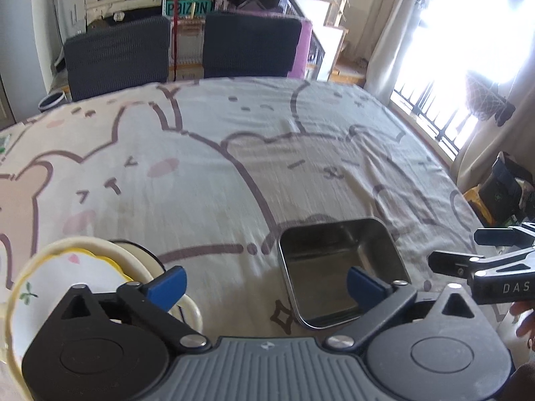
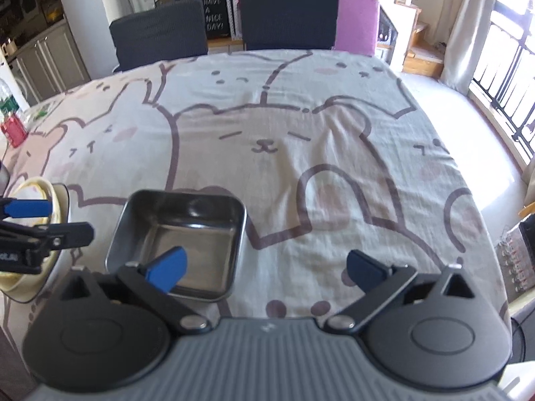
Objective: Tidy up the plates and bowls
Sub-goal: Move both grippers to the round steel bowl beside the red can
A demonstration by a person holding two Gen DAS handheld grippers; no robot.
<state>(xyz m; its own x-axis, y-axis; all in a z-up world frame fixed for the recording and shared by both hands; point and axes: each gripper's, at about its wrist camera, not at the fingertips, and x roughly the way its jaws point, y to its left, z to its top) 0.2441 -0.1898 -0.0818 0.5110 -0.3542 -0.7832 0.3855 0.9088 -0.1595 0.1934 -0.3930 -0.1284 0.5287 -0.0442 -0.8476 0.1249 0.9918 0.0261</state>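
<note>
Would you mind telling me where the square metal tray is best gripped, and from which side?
Probably the square metal tray is best pinched on its near wall from above, one finger inside and one outside. It sits upright and empty, with thin raised walls. The right hand-held gripper is open close by.

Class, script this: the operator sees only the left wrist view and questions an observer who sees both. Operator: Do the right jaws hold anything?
Observer: No; the right gripper is open, the tin beside its left finger.
Operator: What's at the table's left edge?
Observer: A red container.
Operator: Behind the chairs?
Observer: A sign reading "Have a nice day!"
</note>
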